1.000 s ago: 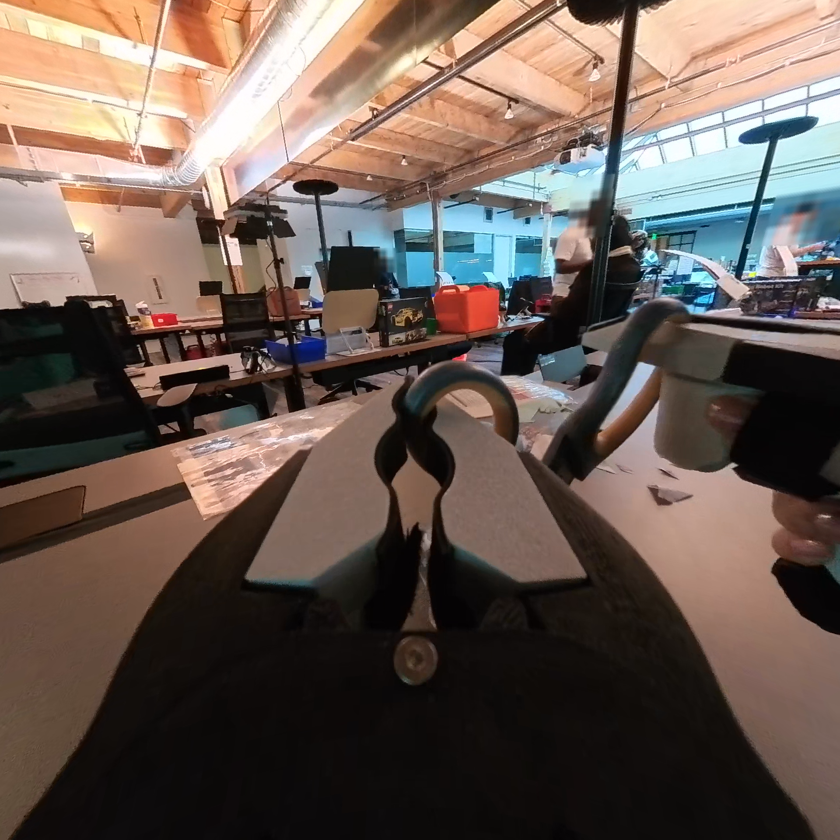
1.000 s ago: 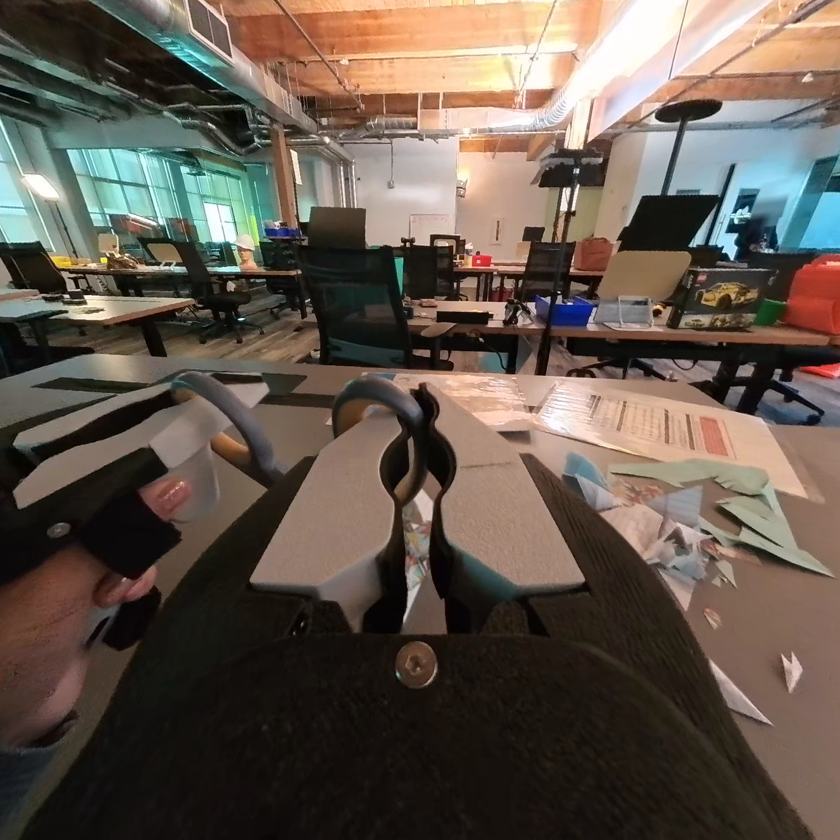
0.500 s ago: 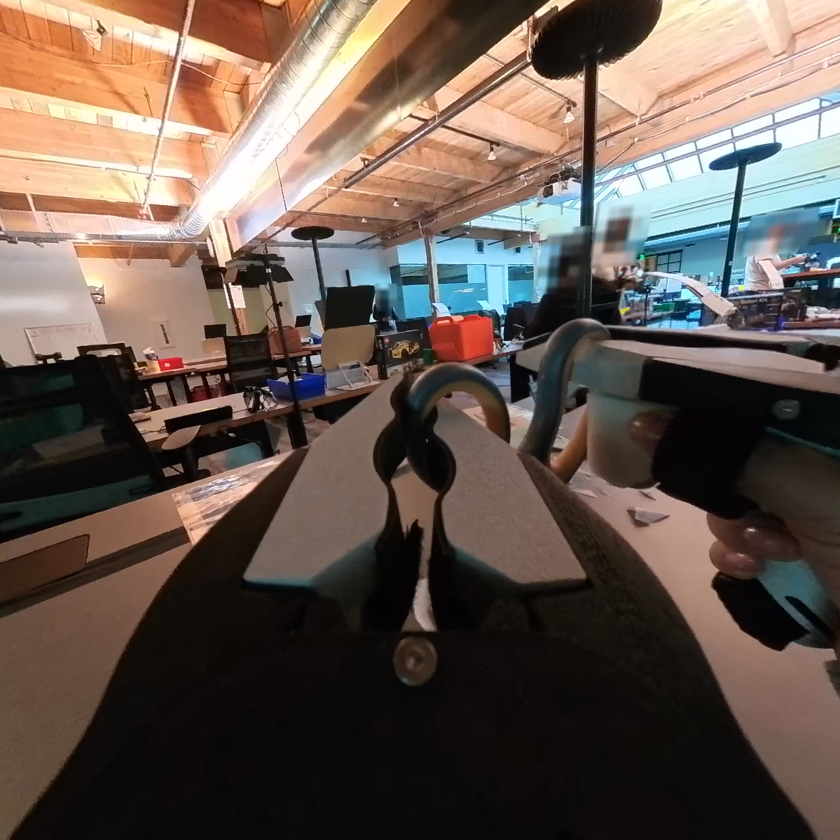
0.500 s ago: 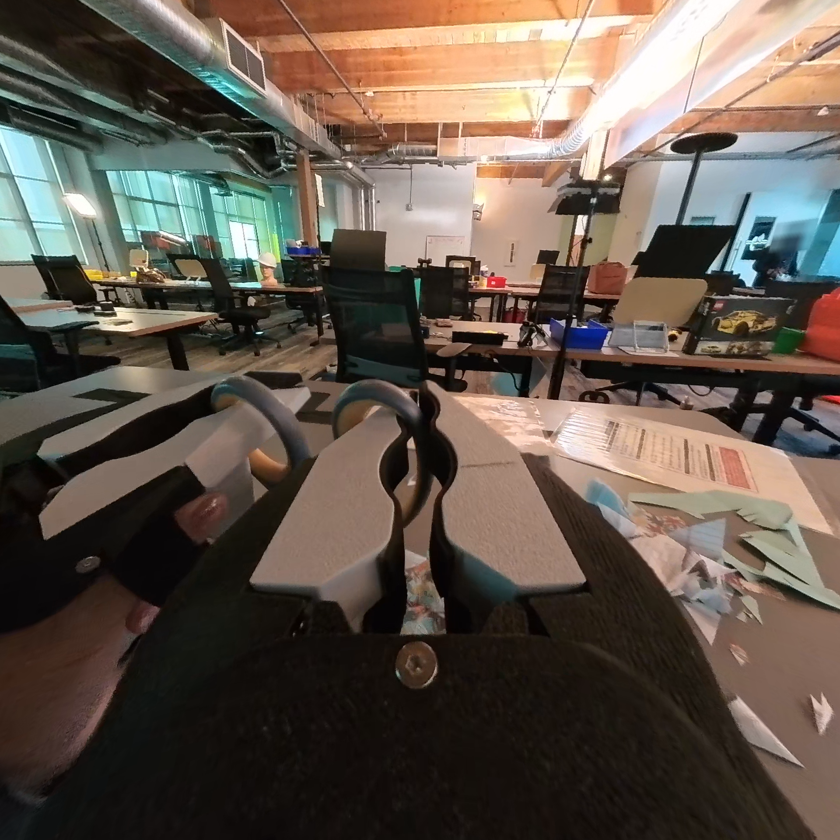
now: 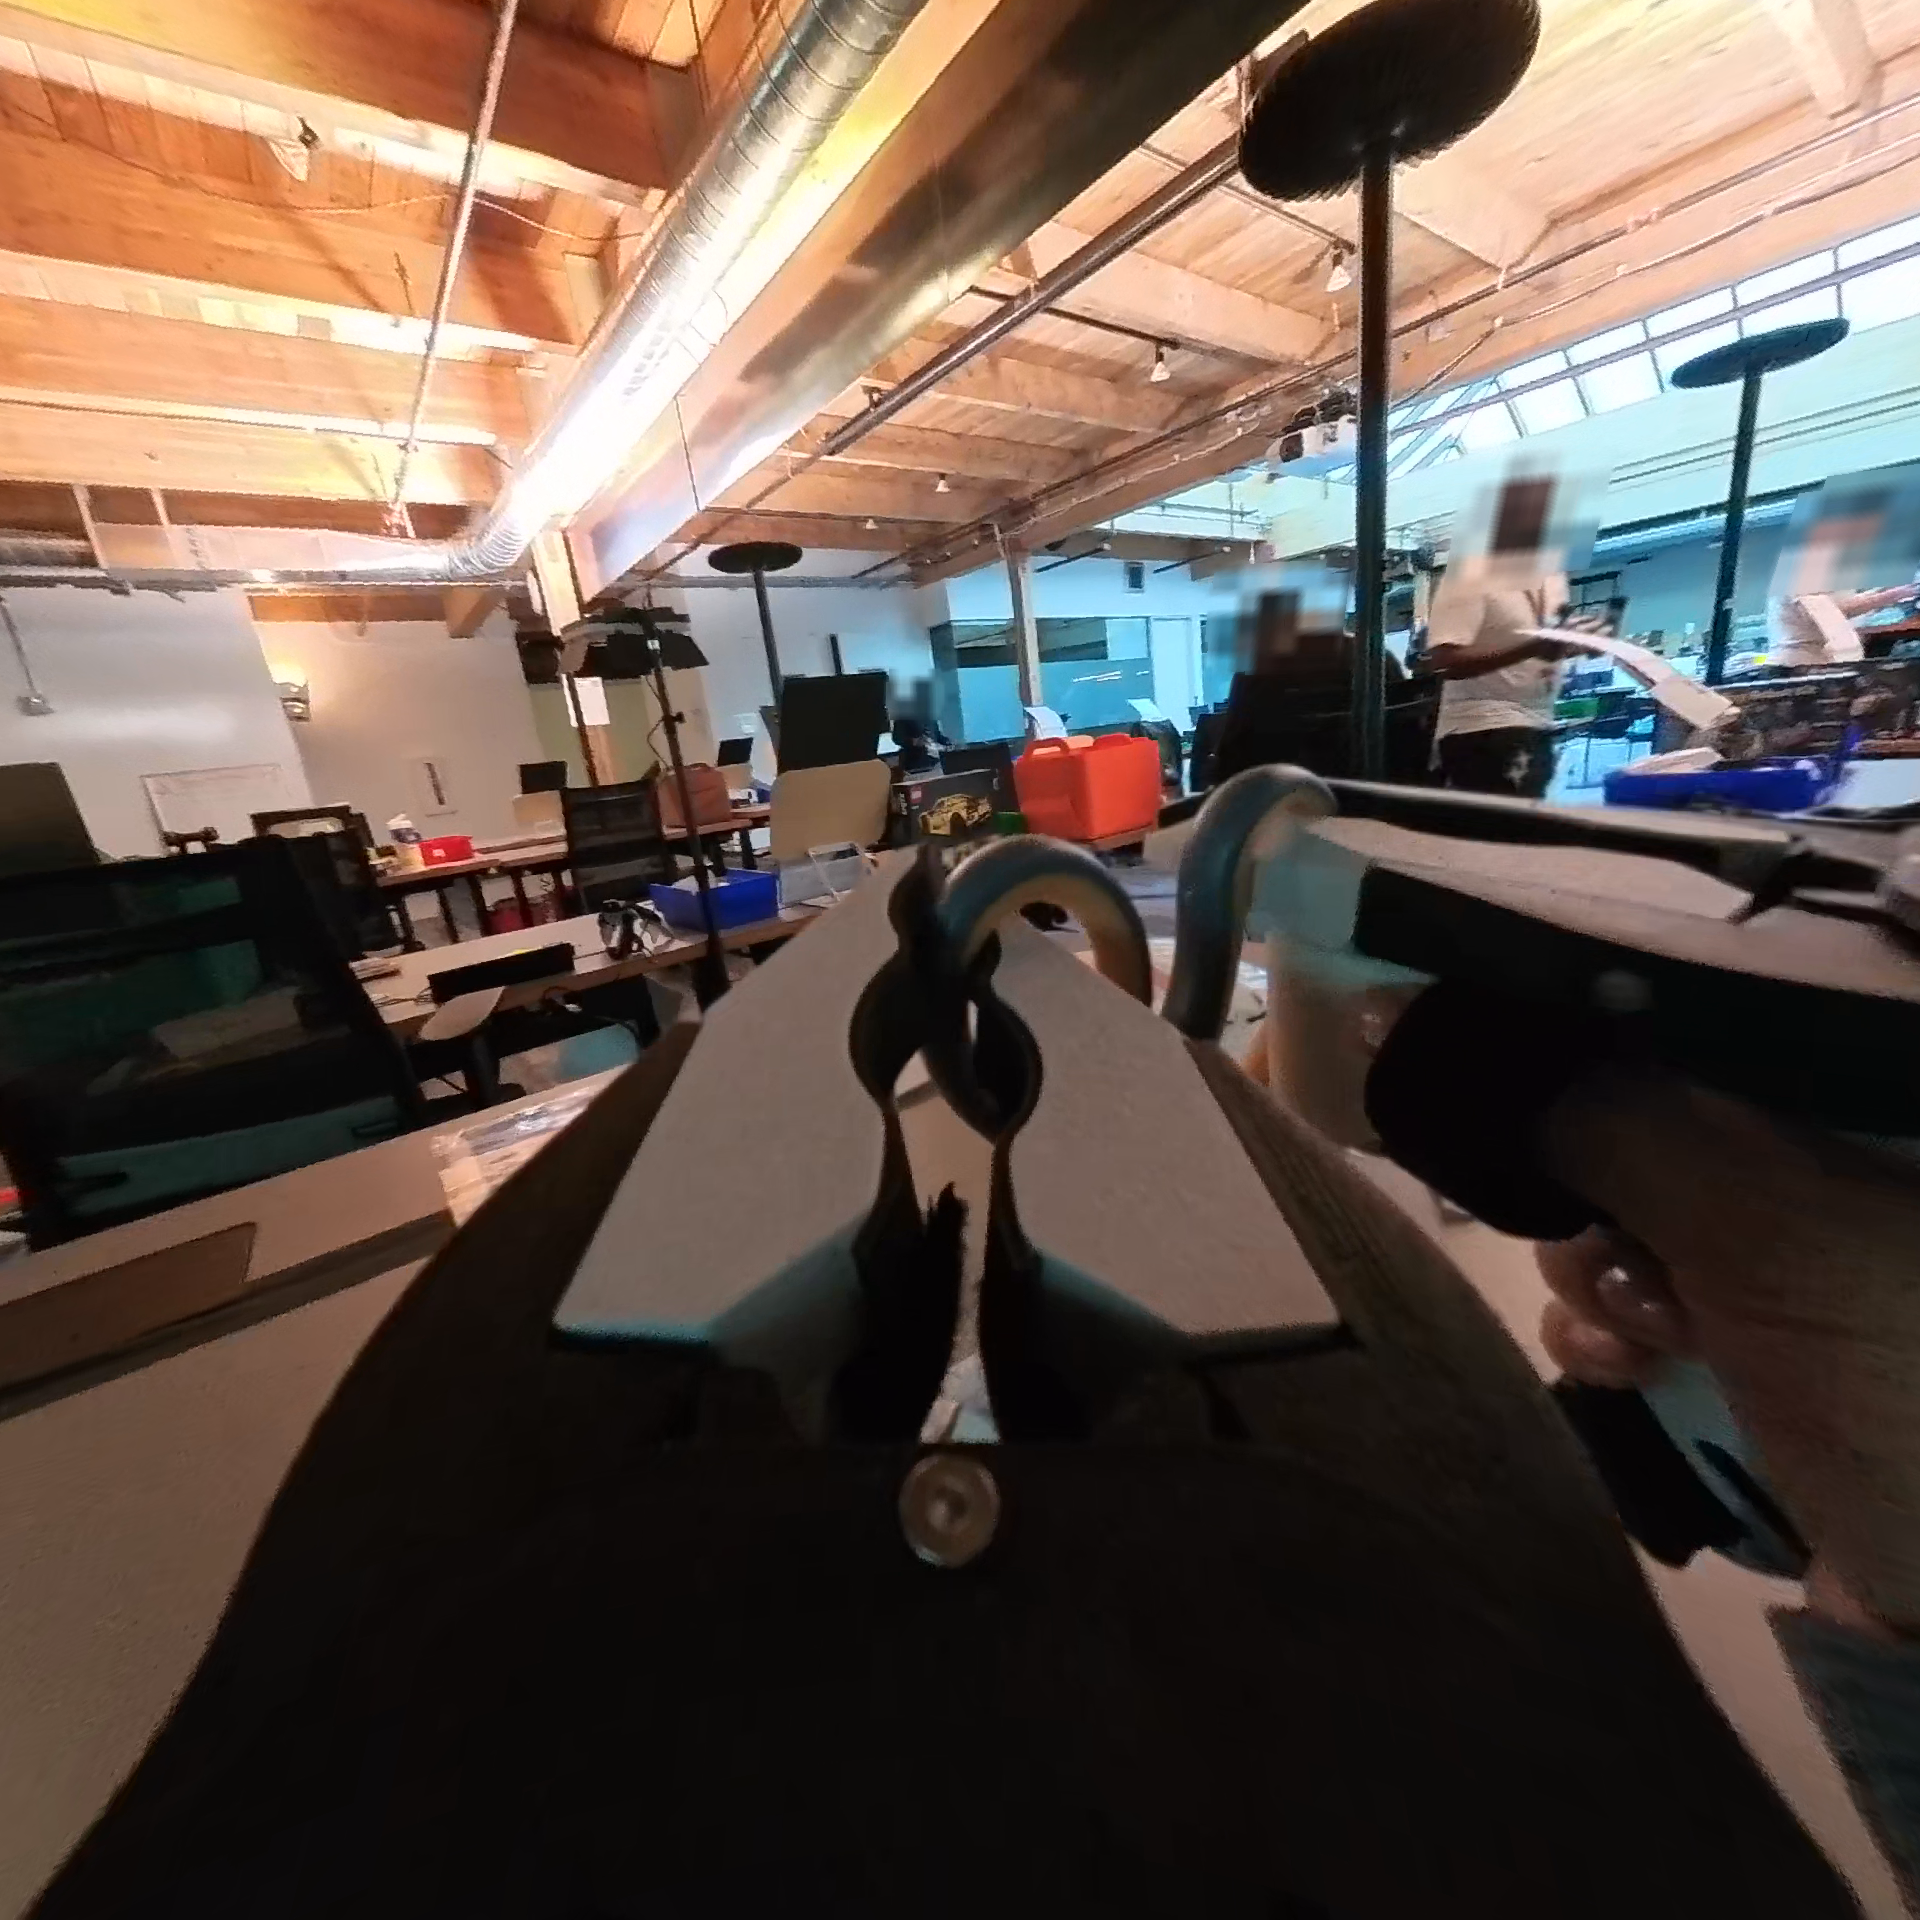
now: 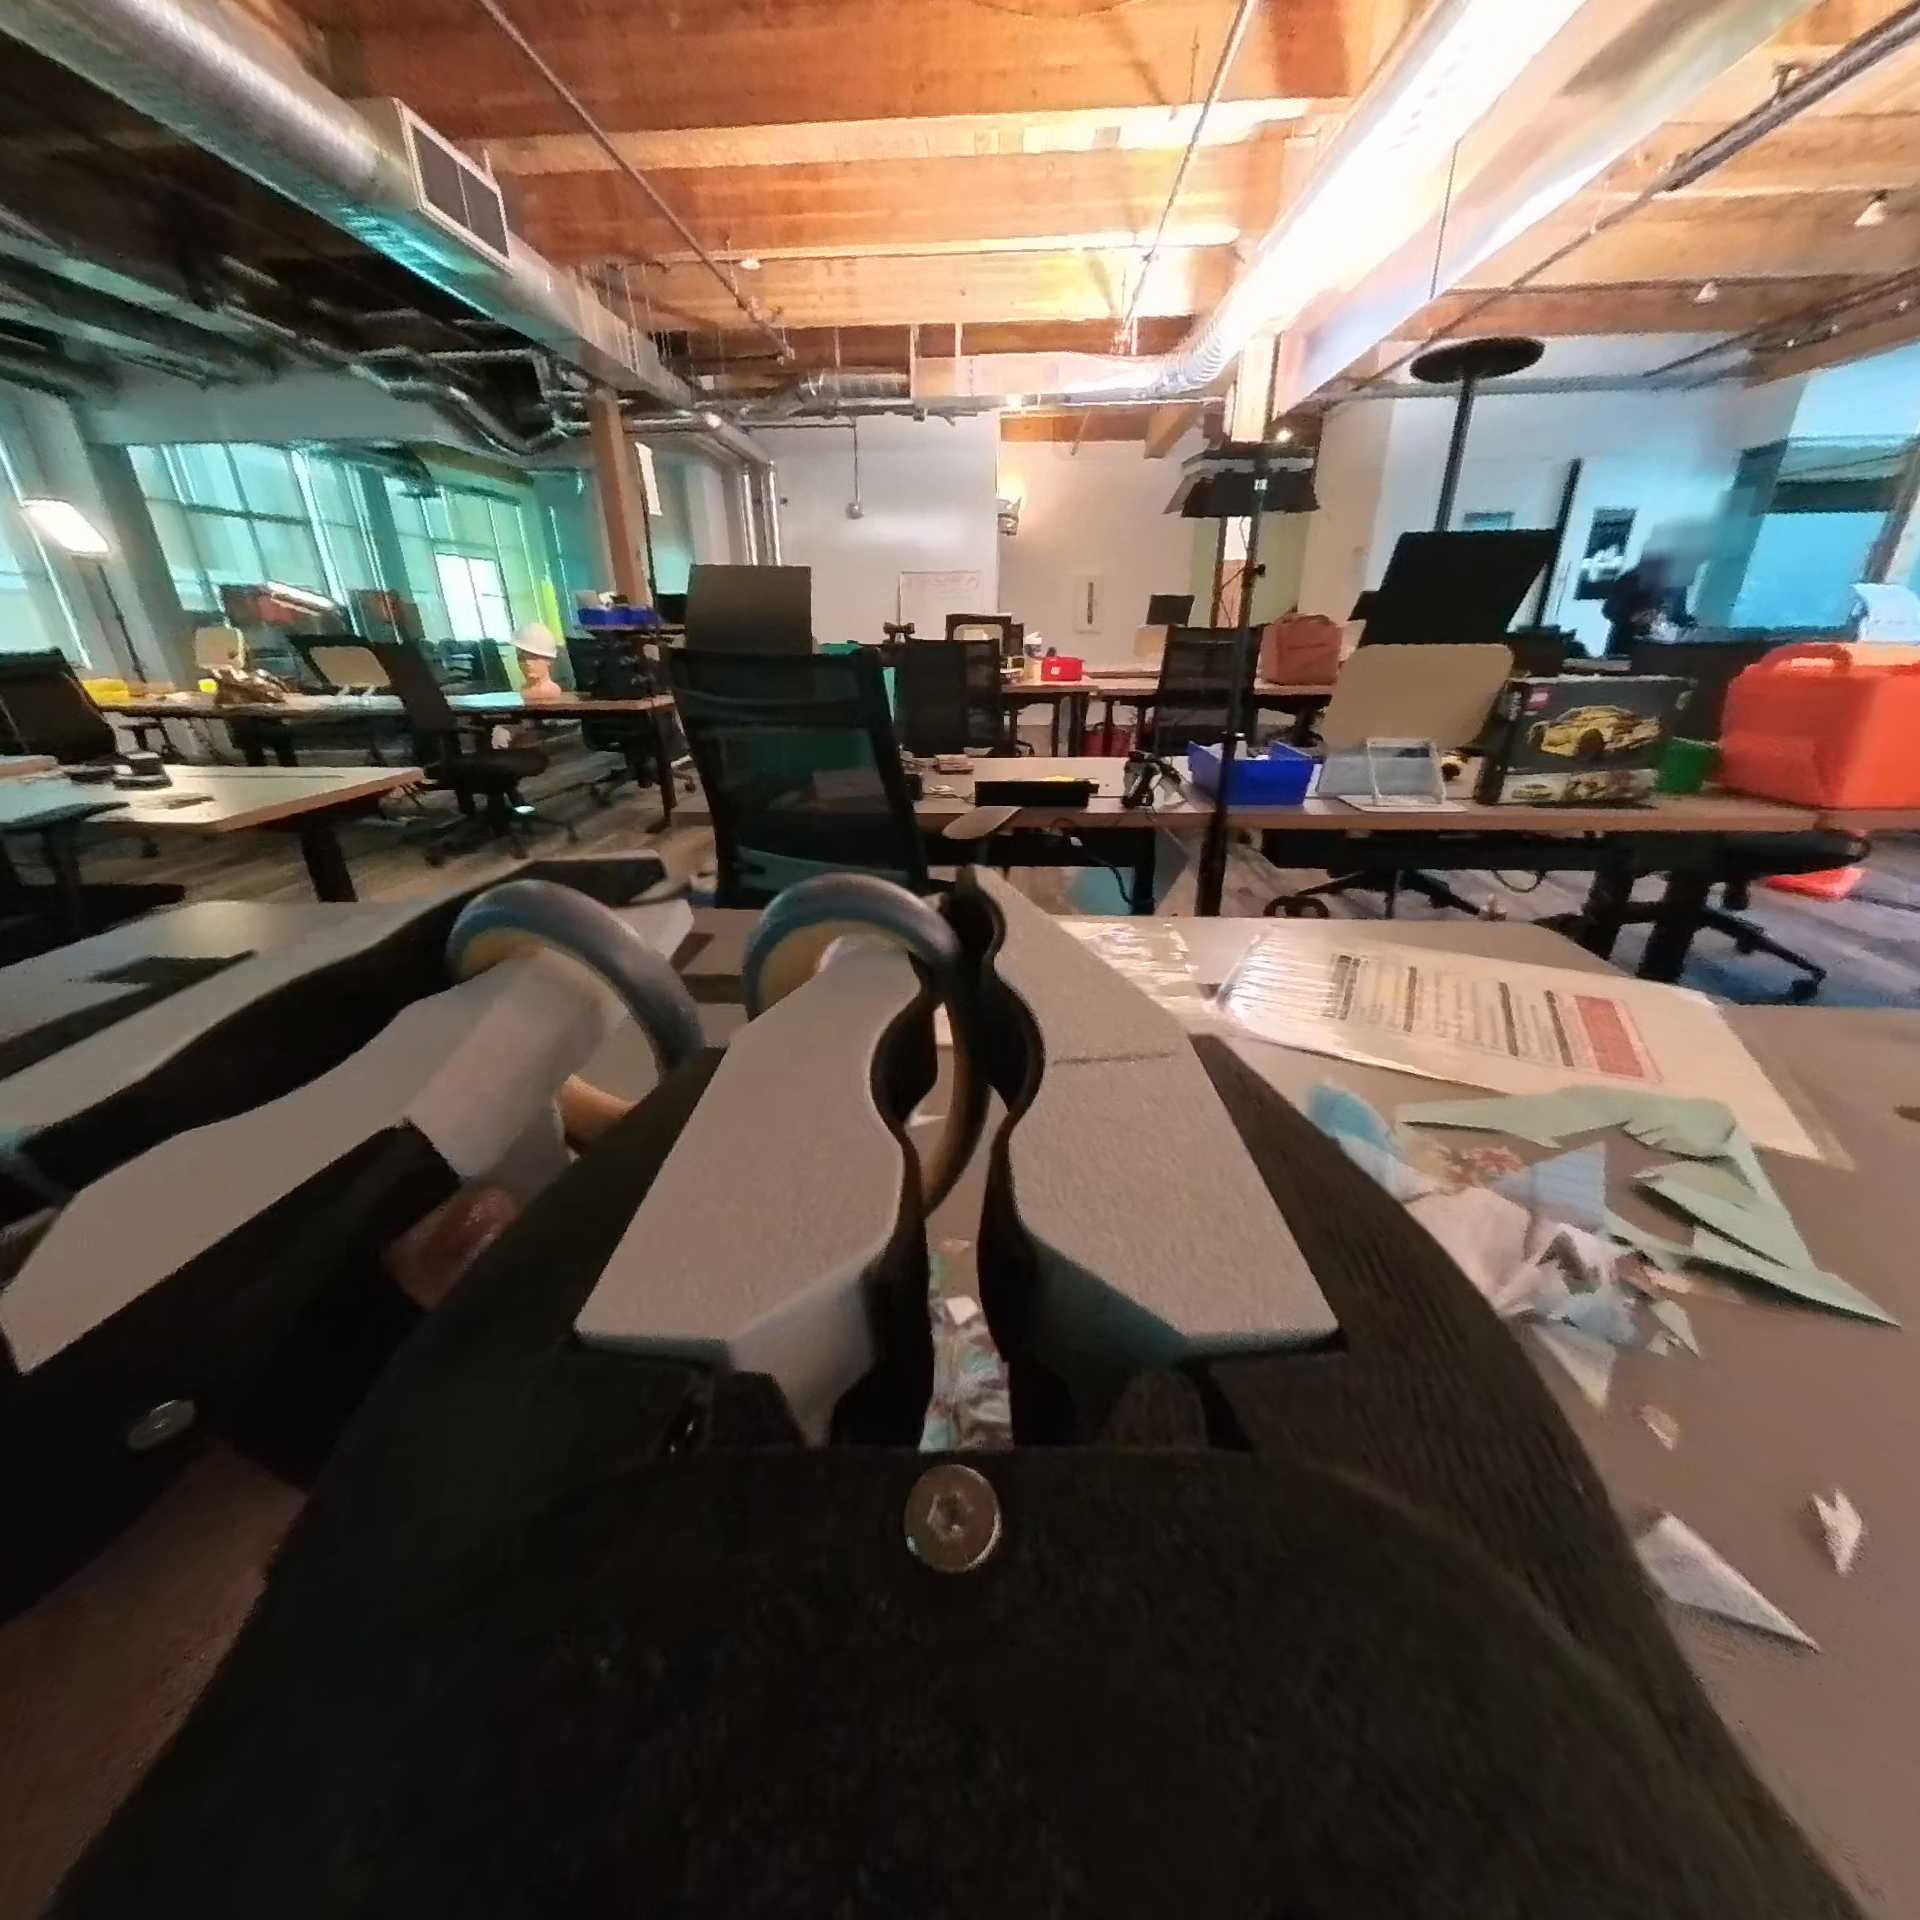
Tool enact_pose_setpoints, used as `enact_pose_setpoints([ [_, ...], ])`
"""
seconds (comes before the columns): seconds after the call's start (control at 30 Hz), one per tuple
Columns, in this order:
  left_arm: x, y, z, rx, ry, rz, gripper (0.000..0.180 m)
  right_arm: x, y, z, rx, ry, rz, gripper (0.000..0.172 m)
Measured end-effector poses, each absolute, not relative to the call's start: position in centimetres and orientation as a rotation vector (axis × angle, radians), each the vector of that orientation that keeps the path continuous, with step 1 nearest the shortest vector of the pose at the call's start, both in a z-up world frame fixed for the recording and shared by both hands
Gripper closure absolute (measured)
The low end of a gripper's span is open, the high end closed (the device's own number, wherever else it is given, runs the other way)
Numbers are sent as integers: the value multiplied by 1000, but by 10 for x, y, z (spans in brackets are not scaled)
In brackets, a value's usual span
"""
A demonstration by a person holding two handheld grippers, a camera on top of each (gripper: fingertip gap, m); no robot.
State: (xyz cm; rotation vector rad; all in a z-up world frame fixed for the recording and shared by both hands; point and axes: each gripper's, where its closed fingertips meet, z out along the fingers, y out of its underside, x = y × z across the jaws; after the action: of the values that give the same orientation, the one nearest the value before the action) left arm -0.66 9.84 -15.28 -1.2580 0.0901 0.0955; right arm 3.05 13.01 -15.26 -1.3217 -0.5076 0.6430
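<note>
Holds, in the left gripper, a blue-and-cream loop, grey fingers clenched tight on its rim. Grips likewise, in the right gripper, a second loop of the same colours, pinched at its right edge. Hovers both side by side, nearly touching, over a grey table; cannot tell what the loops join below. Shows a hand wrapped round the right gripper's handle. Has cut paper scraps strewn to the right, beside a printed sheet in a clear sleeve.
</note>
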Motion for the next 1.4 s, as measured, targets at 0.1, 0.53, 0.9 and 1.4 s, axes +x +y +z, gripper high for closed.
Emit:
enact_pose_setpoints([
  [0.1,-8,99,-153,-1254,88,94,180,30,129,-156,-1327,-510,663,172],
  [0.53,-46,84,-149,-1210,45,168,180,66,137,-160,-1334,-469,694,172],
  [0.9,-5,81,-150,-1181,237,162,180,140,134,-157,-1197,-426,487,172],
  [1.4,97,92,-169,-1222,466,136,180,248,123,-160,-1190,-405,147,172],
])
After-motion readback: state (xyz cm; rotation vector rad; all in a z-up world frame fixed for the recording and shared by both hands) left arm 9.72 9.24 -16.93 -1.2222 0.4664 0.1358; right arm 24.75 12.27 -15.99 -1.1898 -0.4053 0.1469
